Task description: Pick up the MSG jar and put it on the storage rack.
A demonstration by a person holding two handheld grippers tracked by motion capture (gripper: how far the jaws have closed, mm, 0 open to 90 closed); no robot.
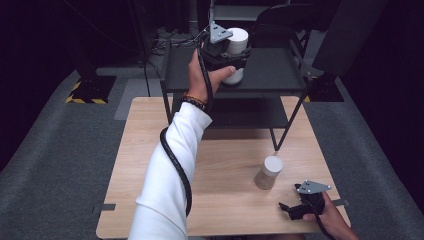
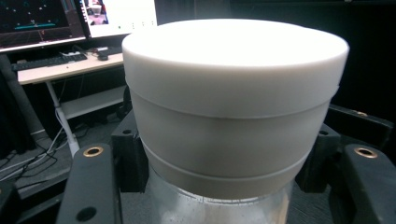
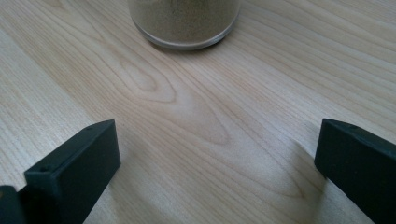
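Altogether, two jars were counted, each with a white lid. One jar [image 1: 235, 50] was held on the top shelf of a black rack [image 1: 280, 70], pinched between the jaws of the left gripper [image 1: 227, 56]; in the left gripper view the jaws were seen pressed against its sides just below the lid. The second jar [image 1: 268, 173], filled with sandy grains, was left standing on the desk [image 1: 135, 150], near the right gripper [image 1: 295, 207], whose jaws were spread wide and empty just above the wood. The desk was of pale wood grain, set on grey carpet [image 1: 45, 150]. Two lit monitors [image 2: 79, 18] were seen in the dark room.
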